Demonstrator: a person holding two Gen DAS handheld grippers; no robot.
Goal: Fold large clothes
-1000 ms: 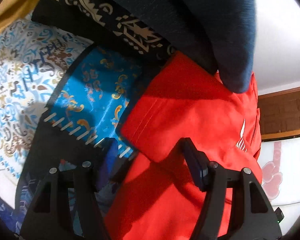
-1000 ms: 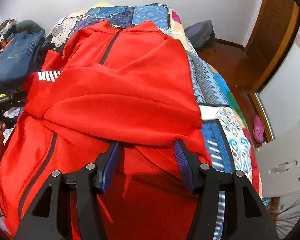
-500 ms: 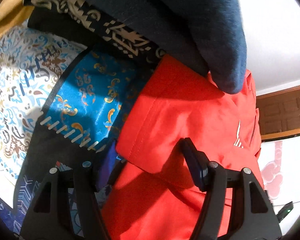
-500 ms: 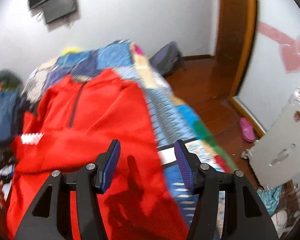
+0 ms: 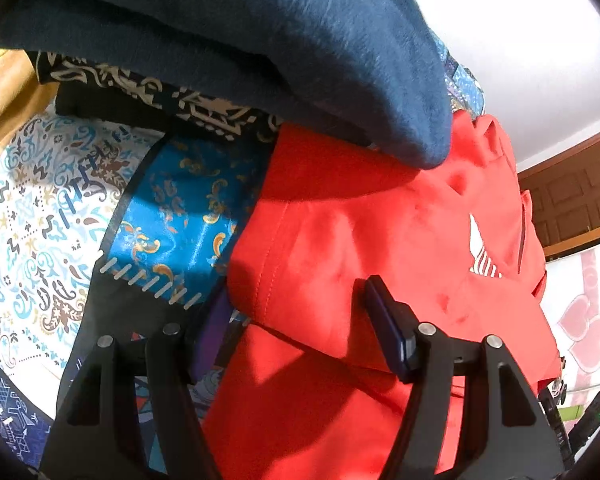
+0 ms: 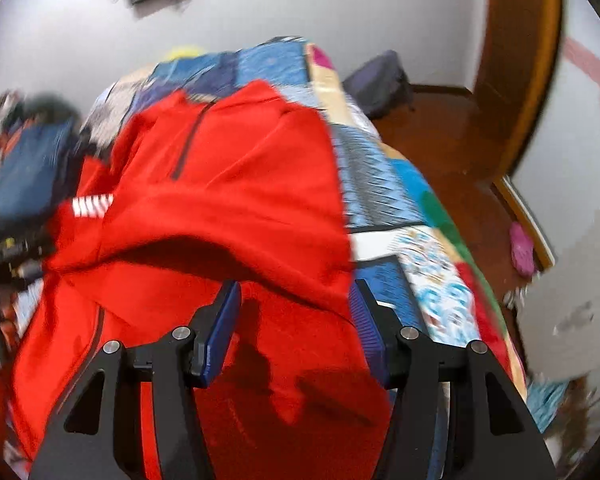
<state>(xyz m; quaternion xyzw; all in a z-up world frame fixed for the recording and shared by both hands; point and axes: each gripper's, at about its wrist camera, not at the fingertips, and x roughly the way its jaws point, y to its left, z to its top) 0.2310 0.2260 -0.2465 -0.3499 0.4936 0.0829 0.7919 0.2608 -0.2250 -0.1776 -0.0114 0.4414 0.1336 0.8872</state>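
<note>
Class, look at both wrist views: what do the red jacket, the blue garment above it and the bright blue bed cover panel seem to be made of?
Red jacket: probably a soft knit or fleece; matte, with stitched hems and rounded folds.
Blue garment: seemingly brushed fleece or wool; a fuzzy nap shows along its edge.
Bed cover panel: likely satin-like woven cloth; it carries streaky highlights across its printed pattern.

No words or numbers can be read anywhere. The soft red zip-up jacket [image 5: 380, 240] has only a small white mark [image 5: 482, 252] with little stripes on it. On the other side the same mark [image 6: 92, 205] looks like a blurry row of white stripes.
</note>
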